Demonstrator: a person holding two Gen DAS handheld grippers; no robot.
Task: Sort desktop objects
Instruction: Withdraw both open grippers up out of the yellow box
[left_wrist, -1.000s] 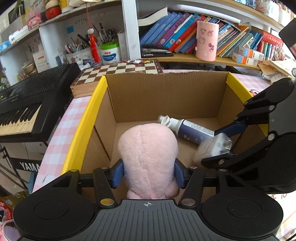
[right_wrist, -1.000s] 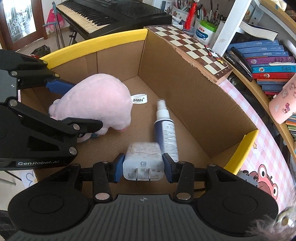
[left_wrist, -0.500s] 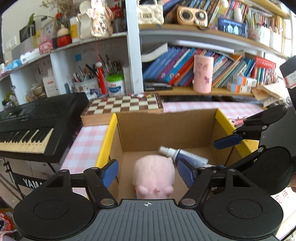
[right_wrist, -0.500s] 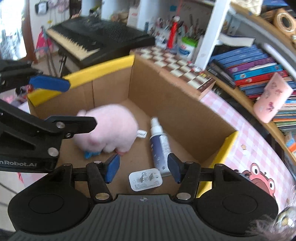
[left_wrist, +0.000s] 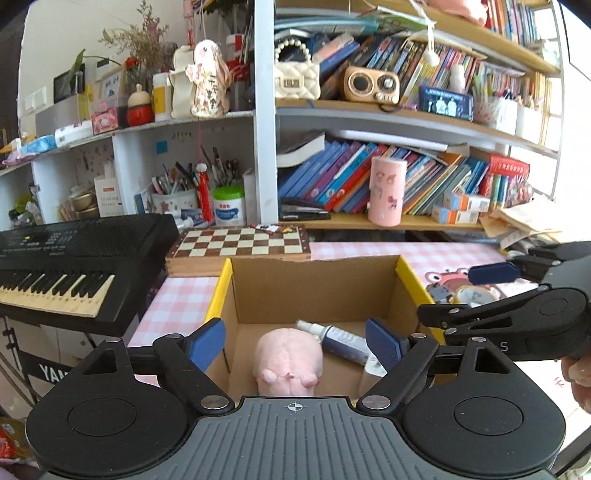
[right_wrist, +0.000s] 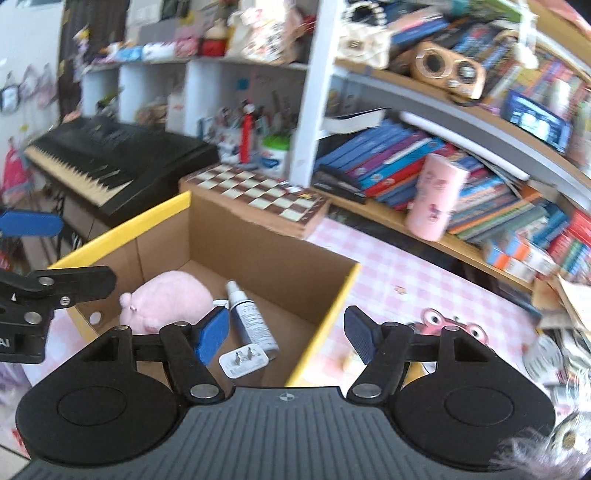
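Your left gripper (left_wrist: 295, 343) hangs above the near end of the cardboard box (left_wrist: 314, 284), its jaws opening with nothing pressed between the blue pads. The pink plush toy (left_wrist: 288, 354) lies on the box floor below that gap, apart from both pads. Your right gripper (right_wrist: 284, 332) is also opening and holds nothing; between its pads you look down on the box's yellow right-hand edge (right_wrist: 325, 314). The white charger plug (right_wrist: 243, 360) lies prongs-up on the box floor just right of the left pad, clear of it.

Inside the box, the spray bottle (right_wrist: 247, 317) lies on its side between the plush toy and the right wall, with its nozzle toward the far wall and its base beside the plug. The box floor toward the far wall is bare. A chessboard (left_wrist: 240, 242) sits against the box's far wall, and a keyboard (left_wrist: 74, 258) stands off to the left.

From the left wrist, the plug is mostly hidden behind the right pad, and the right gripper shows from the side. Only the right wrist, somewhat blurred, shows the plug whole and the pink checked tablecloth (right_wrist: 406, 280) to the right of the box.
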